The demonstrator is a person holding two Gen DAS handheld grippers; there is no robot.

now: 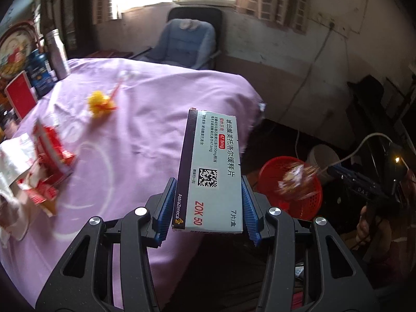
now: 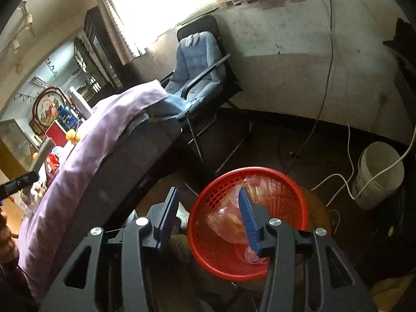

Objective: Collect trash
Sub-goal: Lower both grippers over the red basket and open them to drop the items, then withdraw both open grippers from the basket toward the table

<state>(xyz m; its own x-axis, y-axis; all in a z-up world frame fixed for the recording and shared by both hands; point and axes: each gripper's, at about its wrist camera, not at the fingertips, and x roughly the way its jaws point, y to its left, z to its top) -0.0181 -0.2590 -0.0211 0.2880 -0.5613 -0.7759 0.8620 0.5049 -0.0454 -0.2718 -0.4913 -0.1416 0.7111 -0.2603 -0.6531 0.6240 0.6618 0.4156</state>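
My left gripper (image 1: pixel 208 195) is shut on a white and purple medicine box (image 1: pixel 212 169) and holds it above the right edge of the purple-clothed table (image 1: pixel 145 119). A red mesh basket (image 1: pixel 312 197) stands on the floor to the right; it also shows in the right wrist view (image 2: pixel 208 221). My right gripper (image 2: pixel 208 208) is open just above the basket. A blurred clear plastic wrapper (image 2: pixel 234 218) lies or falls in the basket under it, and shows blurred in the left wrist view (image 1: pixel 296 179). A yellow wrapper (image 1: pixel 100 102) and red and white packaging (image 1: pixel 44 161) lie on the table.
A blue cushioned chair (image 1: pixel 187 44) stands beyond the table. A white bucket (image 2: pixel 377 174) and cables (image 2: pixel 338 182) lie on the floor right of the basket. Bottles, a red box (image 1: pixel 22 96) and a decorated plate crowd the table's far left.
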